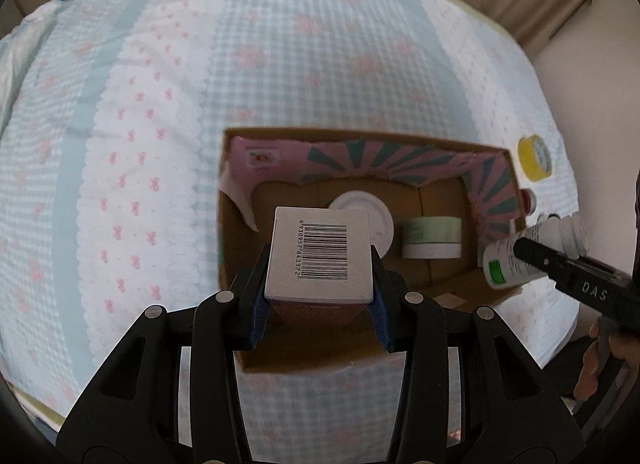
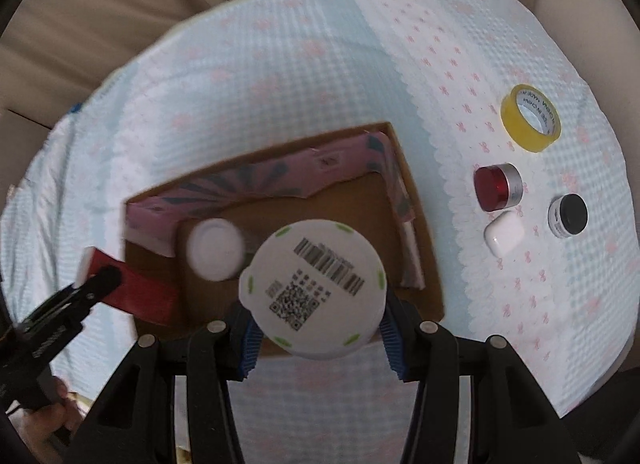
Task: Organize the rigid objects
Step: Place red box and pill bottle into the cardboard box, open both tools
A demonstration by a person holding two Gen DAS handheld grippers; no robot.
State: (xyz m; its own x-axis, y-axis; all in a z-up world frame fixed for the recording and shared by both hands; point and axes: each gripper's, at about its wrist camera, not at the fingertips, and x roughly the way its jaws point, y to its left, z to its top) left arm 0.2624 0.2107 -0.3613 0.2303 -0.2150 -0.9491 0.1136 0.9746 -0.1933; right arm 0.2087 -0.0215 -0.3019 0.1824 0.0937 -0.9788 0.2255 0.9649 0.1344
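Pinched in my left gripper [image 1: 319, 264], a barcoded carton [image 1: 320, 254] hangs over the cardboard box [image 1: 428, 152]; my right gripper [image 2: 316, 338] clamps a white bottle [image 2: 314, 288] there. Tape [image 2: 530, 124] and jars [image 2: 498, 186] lie upper right.

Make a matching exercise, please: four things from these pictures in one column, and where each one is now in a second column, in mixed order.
1. barcode carton
2. white bottle
3. yellow tape roll
4. green-banded jar

a. inside the cardboard box
b. in the right claw
c. on the cloth, beside the box
d. in the left claw

Pairs: 1-d, 2-b, 3-c, 4-a
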